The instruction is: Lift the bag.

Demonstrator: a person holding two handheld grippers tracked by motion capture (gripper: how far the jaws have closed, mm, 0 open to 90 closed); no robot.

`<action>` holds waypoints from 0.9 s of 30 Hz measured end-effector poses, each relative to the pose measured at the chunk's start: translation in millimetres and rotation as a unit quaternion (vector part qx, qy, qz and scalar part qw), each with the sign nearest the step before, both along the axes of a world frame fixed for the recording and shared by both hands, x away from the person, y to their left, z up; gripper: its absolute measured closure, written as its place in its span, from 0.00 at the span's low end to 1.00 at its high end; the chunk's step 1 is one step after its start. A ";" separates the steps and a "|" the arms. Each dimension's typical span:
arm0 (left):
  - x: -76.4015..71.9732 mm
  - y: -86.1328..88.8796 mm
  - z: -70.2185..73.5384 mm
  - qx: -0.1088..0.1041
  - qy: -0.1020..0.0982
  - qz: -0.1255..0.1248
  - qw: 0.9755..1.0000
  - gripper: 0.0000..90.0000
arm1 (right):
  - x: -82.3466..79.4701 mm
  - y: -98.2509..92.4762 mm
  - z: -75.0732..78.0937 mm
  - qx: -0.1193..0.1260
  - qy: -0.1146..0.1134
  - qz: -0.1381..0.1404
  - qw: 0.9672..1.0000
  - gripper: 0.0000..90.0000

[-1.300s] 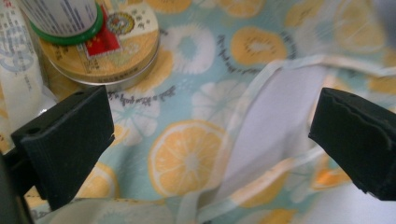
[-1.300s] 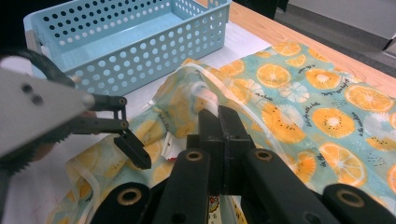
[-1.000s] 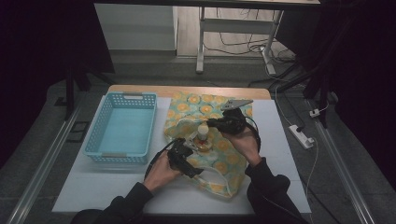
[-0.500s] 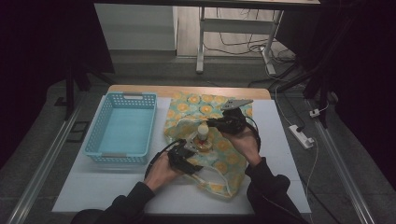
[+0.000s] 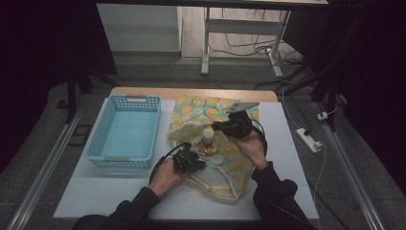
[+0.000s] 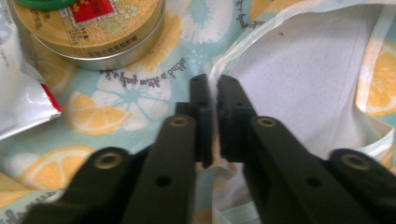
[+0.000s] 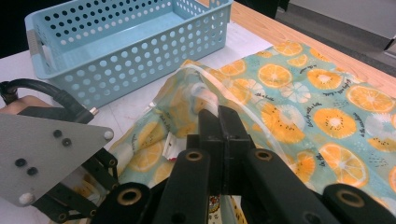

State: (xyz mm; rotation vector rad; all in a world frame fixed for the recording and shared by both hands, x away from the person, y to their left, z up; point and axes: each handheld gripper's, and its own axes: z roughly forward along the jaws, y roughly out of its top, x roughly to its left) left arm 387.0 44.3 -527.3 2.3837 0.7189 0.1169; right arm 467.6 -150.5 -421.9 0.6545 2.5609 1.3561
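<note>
A cloth bag [image 5: 210, 110] printed with orange slices lies on the white table. My left gripper [image 5: 189, 160] is at the bag's near rim. Its jaws have just been closing and now pinch the pale hem [image 6: 214, 88] of the bag [image 6: 130, 88]. My right gripper [image 5: 222, 127] is shut on the far rim and holds that edge up [image 7: 218, 116]. Between the two, in the bag's mouth, are a small bottle [image 5: 207, 136], a round gold tin [image 6: 93, 28] and a white packet [image 6: 18, 102].
A light blue perforated basket [image 5: 125, 132] stands left of the bag, seen close in the right gripper view [image 7: 130, 42]. The left gripper's grey plate [image 7: 46, 154] is at that view's lower left. A wooden strip [image 5: 143, 91] runs along the table's far edge.
The left gripper's jaws have closed onto the bag's near rim. Both hands and the right gripper stay where they were.
</note>
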 end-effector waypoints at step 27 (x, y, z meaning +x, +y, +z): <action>2.6 13.7 44.7 -0.059 0.034 0.045 0.997 0.99 | -3.3 -4.3 10.7 0.008 -0.006 0.004 1.000 1.00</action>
